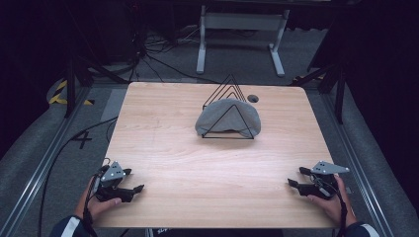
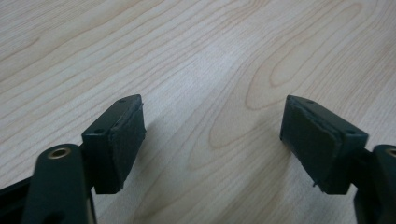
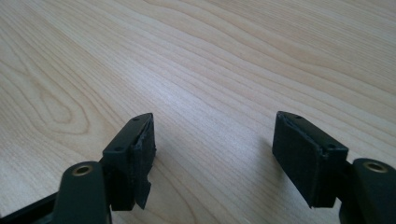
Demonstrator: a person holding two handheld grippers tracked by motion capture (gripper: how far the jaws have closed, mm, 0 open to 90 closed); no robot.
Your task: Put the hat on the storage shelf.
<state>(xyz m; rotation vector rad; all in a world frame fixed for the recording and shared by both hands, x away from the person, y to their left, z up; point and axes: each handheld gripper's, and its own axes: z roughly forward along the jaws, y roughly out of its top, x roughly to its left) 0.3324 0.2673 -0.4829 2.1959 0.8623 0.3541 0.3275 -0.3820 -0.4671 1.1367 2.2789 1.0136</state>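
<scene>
The grey cloth (image 1: 227, 118), a soft rounded bundle, is draped in a black wire rack of triangular loops (image 1: 228, 106) at the far centre of the light wooden table (image 1: 163, 148). It lies ahead of both grippers and between their lines, its long axis running across the table. The left gripper (image 1: 132, 179) and right gripper (image 1: 294, 177) rest at the near corners, well apart from it; neither is clearly nearer. Both sets of jaws are spread with nothing between them. How the cloth is threaded through the rear loops cannot be made out.
</scene>
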